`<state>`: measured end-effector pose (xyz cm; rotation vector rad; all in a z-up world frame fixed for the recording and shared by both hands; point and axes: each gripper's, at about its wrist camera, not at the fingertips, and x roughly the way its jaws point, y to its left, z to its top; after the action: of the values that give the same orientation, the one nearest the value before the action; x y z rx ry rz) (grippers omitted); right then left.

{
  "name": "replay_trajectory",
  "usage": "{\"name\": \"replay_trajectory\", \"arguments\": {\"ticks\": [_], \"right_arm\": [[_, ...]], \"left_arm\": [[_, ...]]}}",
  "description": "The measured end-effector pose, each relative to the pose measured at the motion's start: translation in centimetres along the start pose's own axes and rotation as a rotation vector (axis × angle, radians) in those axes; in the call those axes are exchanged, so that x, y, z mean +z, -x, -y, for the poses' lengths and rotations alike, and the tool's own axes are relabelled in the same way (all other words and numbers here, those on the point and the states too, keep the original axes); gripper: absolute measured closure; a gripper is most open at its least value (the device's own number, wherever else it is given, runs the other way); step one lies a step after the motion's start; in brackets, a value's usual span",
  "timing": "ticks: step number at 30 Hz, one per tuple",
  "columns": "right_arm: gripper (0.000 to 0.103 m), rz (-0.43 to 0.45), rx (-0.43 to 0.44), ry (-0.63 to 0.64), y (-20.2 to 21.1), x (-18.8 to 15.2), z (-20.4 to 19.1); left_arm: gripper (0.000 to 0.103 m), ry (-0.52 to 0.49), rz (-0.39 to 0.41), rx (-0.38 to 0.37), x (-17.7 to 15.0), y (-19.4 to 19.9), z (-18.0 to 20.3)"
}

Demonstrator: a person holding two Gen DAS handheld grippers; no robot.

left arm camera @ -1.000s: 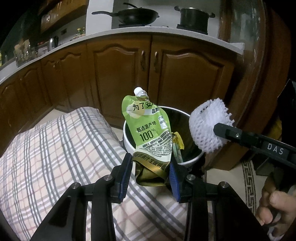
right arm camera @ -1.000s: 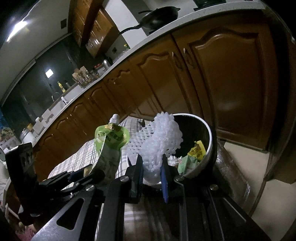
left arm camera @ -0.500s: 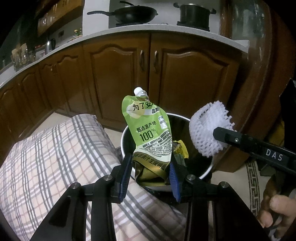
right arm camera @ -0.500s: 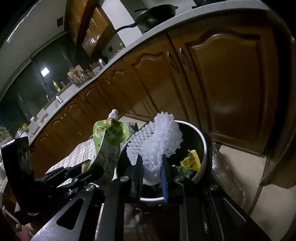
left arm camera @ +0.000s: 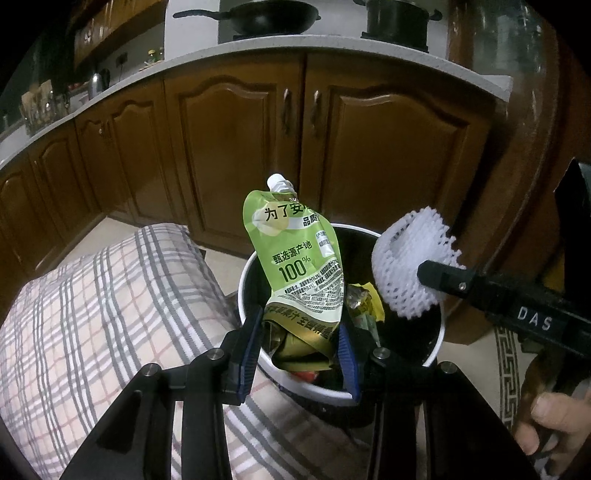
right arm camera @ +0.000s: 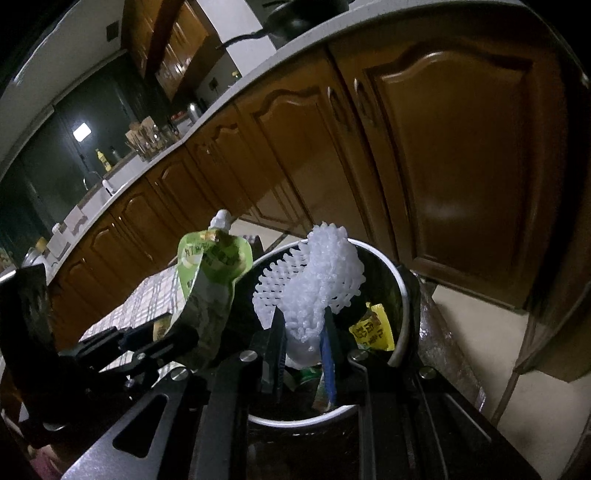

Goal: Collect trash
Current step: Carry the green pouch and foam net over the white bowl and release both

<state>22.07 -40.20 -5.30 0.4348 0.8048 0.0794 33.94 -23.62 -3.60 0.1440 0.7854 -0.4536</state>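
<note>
My left gripper (left arm camera: 297, 345) is shut on a green spouted juice pouch (left arm camera: 295, 258), held upright over the near rim of a round white-rimmed trash bin (left arm camera: 243, 295). My right gripper (right arm camera: 303, 341) is shut on a white foam fruit net (right arm camera: 317, 284), held above the bin (right arm camera: 404, 306). The net also shows in the left wrist view (left arm camera: 410, 266), over the bin's right side. The pouch shows in the right wrist view (right arm camera: 210, 280), left of the net. Wrappers, one yellow (right arm camera: 375, 328), lie inside the bin.
A plaid-covered cushion (left arm camera: 92, 325) lies left of the bin. Brown kitchen cabinets (left arm camera: 369, 155) stand behind it under a counter with a wok (left arm camera: 266, 16) and a pot (left arm camera: 397, 16). A dark wooden post (left arm camera: 524, 147) rises at the right. A patterned rug (left arm camera: 506, 350) covers the floor.
Both grippers have moved forward and over the bin, still holding the pouch and the foam net. More of the bin's inside shows now.
</note>
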Motion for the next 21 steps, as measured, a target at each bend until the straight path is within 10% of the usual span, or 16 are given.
{"name": "replay_trajectory", "arguments": {"ticks": [21], "right_arm": [[0.086,-0.044,-0.025,-0.002,-1.8,0.7,0.7]], "left_arm": [[0.066,-0.006,-0.036,-0.001,0.3,-1.2,-0.2]]}}
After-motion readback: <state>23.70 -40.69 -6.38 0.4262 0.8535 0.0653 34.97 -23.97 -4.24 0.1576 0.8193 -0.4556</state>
